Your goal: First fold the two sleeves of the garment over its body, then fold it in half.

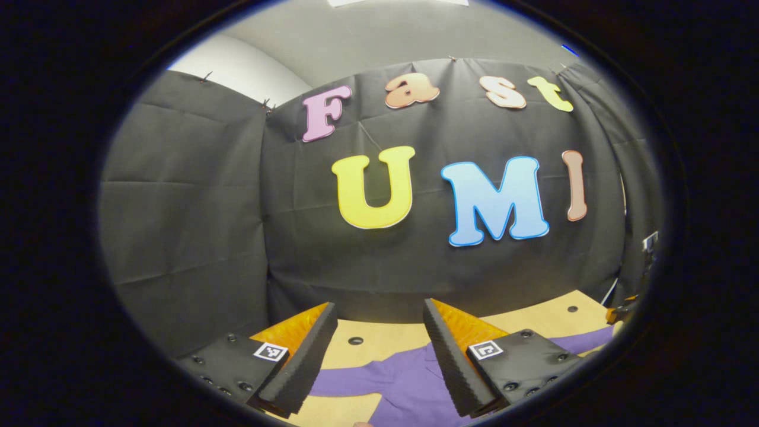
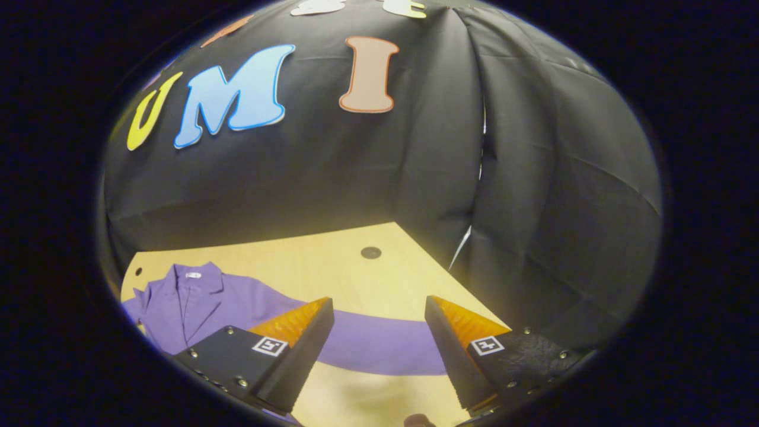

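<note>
A purple shirt (image 2: 195,302) lies flat on the table (image 2: 332,261), sleeves spread sideways. The right hand-held gripper (image 2: 379,344), jaws wide and empty, hovers over the right sleeve (image 2: 379,347), which runs across its fingers. The left hand-held gripper (image 1: 379,350), likewise wide, hangs above the other sleeve (image 1: 356,379). Bare table lies beyond both.

Your left gripper (image 1: 379,350) is hanging above the work surface with its two wedge-shaped fingers (image 1: 299,362) standing wide apart, gripping nothing. Your right gripper (image 2: 379,350) is sitting in the same attitude, its fingers (image 2: 296,362) likewise spread wide, nothing pinched between them, pointing forward and slightly downward.
</note>
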### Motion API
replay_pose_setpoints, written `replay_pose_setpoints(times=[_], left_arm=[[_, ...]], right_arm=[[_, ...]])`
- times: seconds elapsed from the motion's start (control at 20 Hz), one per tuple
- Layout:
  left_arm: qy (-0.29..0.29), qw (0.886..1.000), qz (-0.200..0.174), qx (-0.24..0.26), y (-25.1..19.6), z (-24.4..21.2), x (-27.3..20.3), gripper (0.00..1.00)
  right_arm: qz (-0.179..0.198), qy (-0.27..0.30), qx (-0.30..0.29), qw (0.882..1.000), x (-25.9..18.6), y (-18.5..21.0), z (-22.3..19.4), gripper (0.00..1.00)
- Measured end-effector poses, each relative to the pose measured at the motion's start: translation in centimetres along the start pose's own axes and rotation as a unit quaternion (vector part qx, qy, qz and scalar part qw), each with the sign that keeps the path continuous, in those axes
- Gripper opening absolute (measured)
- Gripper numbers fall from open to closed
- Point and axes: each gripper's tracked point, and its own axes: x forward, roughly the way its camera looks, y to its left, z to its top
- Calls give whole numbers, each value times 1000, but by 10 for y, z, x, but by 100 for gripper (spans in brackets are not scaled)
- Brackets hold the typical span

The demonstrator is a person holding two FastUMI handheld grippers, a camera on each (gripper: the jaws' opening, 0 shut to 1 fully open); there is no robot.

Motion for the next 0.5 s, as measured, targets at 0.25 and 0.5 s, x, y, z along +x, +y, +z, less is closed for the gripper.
replay_pose_setpoints(times=[0.25, 0.5], left_arm=[[10, 1000, 3, -4, 0, -8, -2, 94], [19, 1000, 9, -10, 4, -14, -4, 94]], right_arm=[[-9, 70, 1, 998, 28, -17, -50, 96], [-21, 122, 29, 992, 49, -34, -87, 96]])
